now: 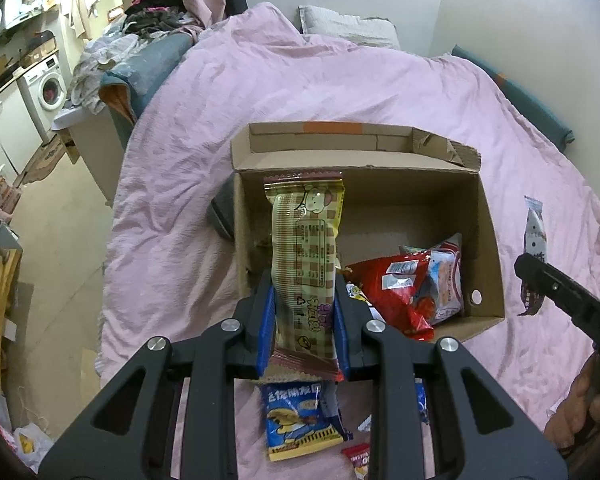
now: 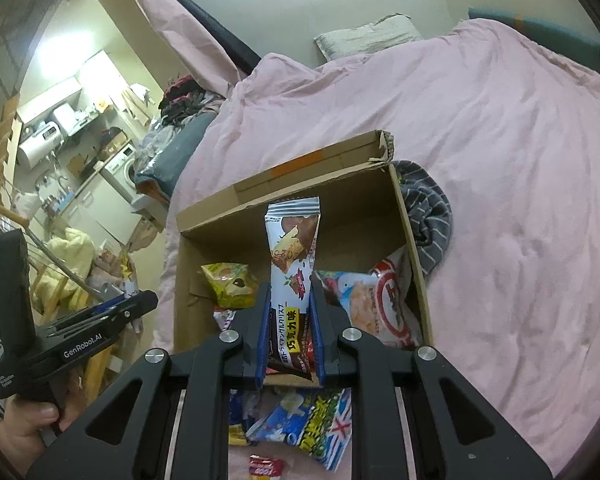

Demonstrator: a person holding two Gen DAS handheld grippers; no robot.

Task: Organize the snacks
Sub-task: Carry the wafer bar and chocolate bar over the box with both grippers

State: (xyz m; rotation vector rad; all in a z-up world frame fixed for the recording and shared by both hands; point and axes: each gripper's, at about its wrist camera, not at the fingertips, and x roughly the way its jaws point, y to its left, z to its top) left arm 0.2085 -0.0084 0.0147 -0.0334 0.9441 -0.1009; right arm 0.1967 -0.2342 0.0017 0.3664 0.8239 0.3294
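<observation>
Beige checked wrapping marks the long snack bar (image 1: 304,256) at the centre of the left wrist view, clamped low down by the left gripper (image 1: 304,312) so that most of its length sticks up clear of the blue pads. It hangs over the near left corner of the cardboard box (image 1: 488,240), probably ready to be dropped in. Red and white snack bags (image 1: 412,284) already lie in the box's lower right corner.

At the centre of the right wrist view the right gripper (image 2: 290,316) is likewise closed on a white and brown chocolate bar (image 2: 294,248), held upright over the same box, above a yellow-green packet (image 2: 230,284) inside. Holding both by one end should let them slide in lengthwise.

Loose packets, among them a blue one (image 1: 300,420), wait on the pink bed cover (image 1: 340,88) at the bottom of the frame, so sorting looks partly done.
</observation>
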